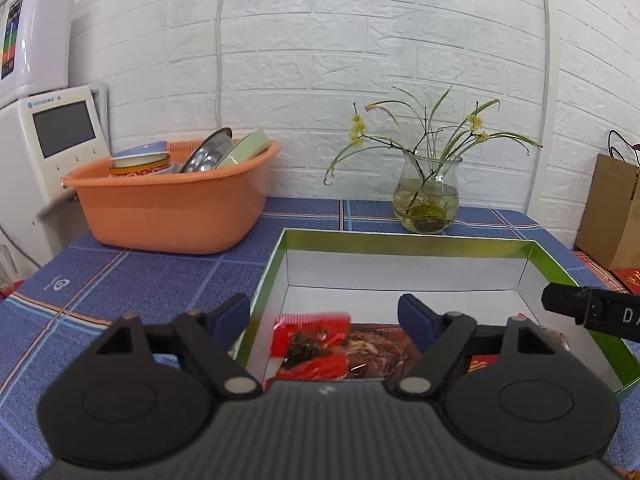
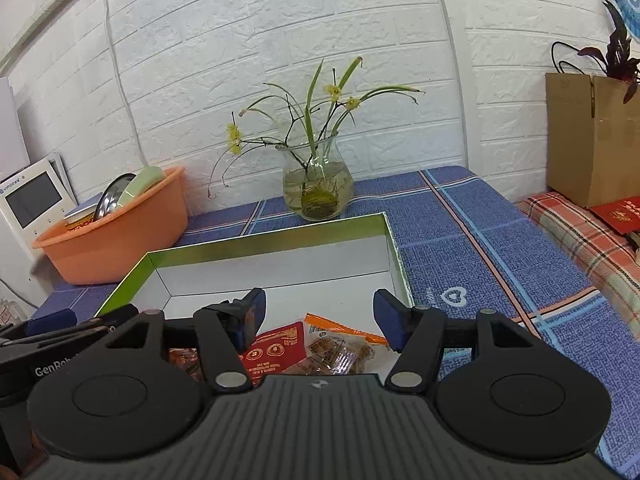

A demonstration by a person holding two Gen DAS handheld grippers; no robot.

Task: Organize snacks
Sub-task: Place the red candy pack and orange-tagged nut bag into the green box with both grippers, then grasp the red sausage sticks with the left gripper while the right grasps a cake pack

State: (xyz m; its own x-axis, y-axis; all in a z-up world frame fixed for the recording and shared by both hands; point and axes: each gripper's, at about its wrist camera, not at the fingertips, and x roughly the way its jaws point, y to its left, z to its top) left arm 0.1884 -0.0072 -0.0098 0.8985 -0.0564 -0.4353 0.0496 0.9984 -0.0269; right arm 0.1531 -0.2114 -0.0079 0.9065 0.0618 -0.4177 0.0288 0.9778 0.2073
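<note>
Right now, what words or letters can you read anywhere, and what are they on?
"GenRob", cut off: on the left claw's body, seen from the right wrist.
"DA", cut off: on the right claw's body, seen from the left wrist.
Brand on the white screen box: too small to read.
Print on the red packet: too blurred.
Gold print on the red envelope: unreadable.
Heart logo on the cloth: its tiny words are unreadable.

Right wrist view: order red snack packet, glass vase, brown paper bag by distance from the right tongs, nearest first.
1. Red snack packet: in the green-rimmed white box, just under the open right tongs.
2. Glass vase with yellow flowers: straight ahead, beyond the box.
3. Brown paper bag: far right, by the wall.
</note>
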